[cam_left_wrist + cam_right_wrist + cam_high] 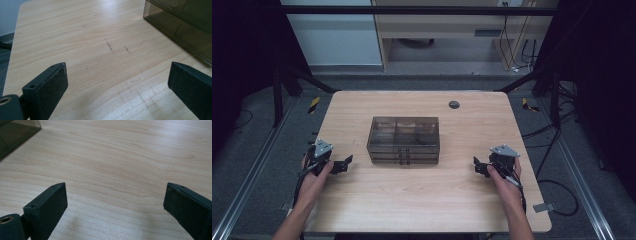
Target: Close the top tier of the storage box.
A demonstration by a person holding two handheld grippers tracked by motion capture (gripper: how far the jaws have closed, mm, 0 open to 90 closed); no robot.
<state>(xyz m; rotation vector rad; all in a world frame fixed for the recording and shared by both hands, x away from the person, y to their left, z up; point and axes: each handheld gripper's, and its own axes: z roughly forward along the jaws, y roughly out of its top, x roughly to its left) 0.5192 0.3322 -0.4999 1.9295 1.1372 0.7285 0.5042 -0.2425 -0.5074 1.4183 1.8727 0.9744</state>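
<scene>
With both grippers' fingers spread empty, left gripper [343, 164] and right gripper [478, 166] flanking the box [403, 140], you risk shoving it along the counter [412, 200] by closing in unevenly.

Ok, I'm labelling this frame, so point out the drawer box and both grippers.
drawer box [403, 132]: high view, smoky top panel.
left gripper [346, 163]: high view, between its open jaw tips.
right gripper [477, 165]: high view, between its open jaw tips.

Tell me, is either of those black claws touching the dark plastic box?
No, in the high view the left gripper and the right gripper sit on either side of the box, with bare table between.
</scene>
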